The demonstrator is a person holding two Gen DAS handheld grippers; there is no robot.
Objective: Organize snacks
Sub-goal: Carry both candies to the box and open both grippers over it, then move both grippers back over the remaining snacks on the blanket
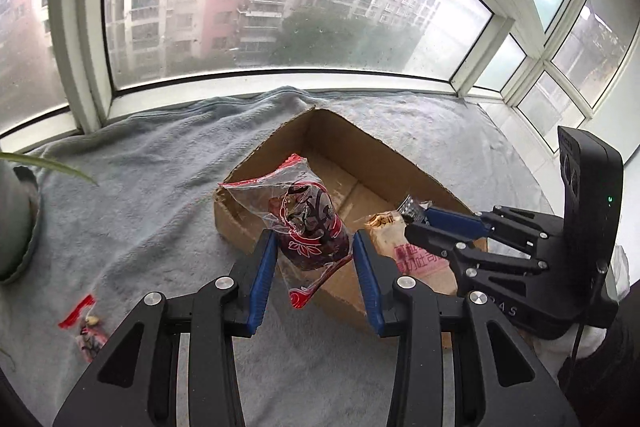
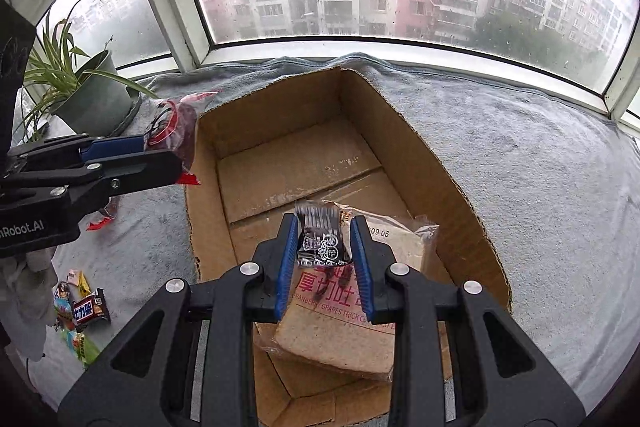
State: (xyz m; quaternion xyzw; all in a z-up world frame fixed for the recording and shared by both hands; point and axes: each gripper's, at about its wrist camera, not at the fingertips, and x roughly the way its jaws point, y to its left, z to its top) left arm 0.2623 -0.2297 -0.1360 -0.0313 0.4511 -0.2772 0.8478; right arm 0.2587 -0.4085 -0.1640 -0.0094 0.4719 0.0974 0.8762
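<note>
Your open brown cardboard box sits on the grey fleece blanket that covers the ledge under the window, and it already holds one thing: a flat clear-wrapped slab of thick-cut toast with red lettering, lying on the box floor at the near end. Just above that toast, your right hand-held gripper is closed to a narrow gap on a small black foil snack packet with white print, held over the open box, which reads as a drop about to be made onto the free floor beside the toast. Your left hand-held gripper is closed partway around a clear plastic bag with red trim and dark red contents, the blue pads pressing its sides; it hangs over the box's left wall, so it looks next in line. Keeping it there leaves the right hand room to release first. Out on the blanket to the left lie more snacks waiting: a small clear sachet with a red strip and a loose cluster of colourful wrapped candy bars. A green potted spider plant stands in the far left corner, well apart from the work.
</note>
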